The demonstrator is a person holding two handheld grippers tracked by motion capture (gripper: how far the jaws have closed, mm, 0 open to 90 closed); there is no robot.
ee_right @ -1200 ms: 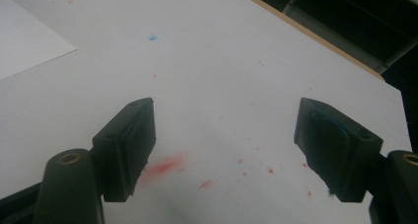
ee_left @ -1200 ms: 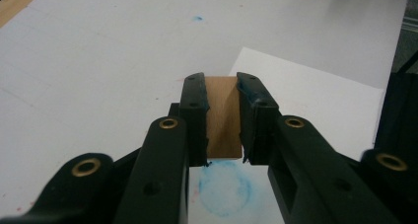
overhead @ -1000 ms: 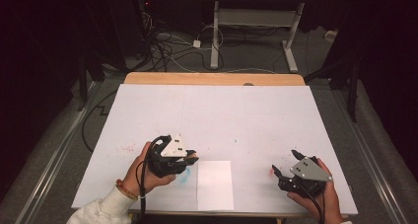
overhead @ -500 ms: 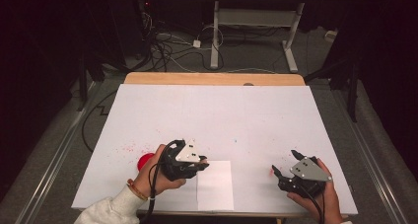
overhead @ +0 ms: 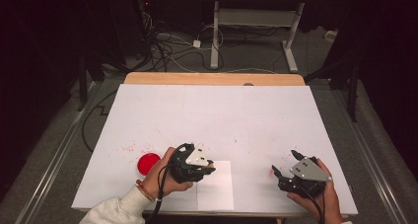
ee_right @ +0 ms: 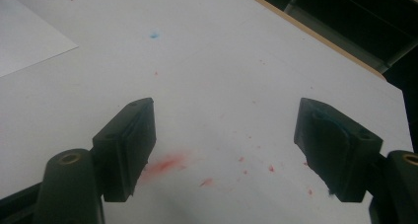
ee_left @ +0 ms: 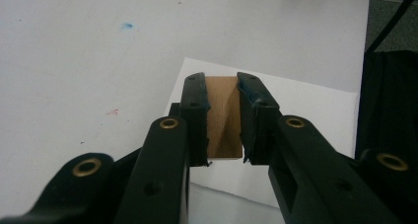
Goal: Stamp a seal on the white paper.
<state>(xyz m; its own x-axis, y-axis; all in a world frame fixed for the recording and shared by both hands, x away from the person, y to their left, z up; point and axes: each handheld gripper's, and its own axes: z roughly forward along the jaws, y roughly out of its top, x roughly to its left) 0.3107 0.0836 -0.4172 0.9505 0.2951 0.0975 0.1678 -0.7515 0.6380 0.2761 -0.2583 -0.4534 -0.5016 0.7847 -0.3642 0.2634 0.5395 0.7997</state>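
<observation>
The brown block [ee_left: 224,116] is clamped between the left gripper's [ee_left: 223,88] fingers, over the white paper sheet [ee_left: 315,105]. From the high view the block itself is hidden; there the left gripper [overhead: 209,166] sits at the sheet's [overhead: 217,192] left edge, a red disc [overhead: 148,163] lies left of the sheet, and the right gripper [overhead: 285,165] rests well to its right. The right gripper view shows its fingers [ee_right: 129,150] spread wide and released above red smears [ee_right: 165,164] on the surface [ee_right: 207,51], the sheet's corner [ee_right: 29,31] far off.

Left claw [overhead: 209,166] (gripping a brown block [ee_left: 224,118]) shifted onto white paper [overhead: 217,192].
</observation>
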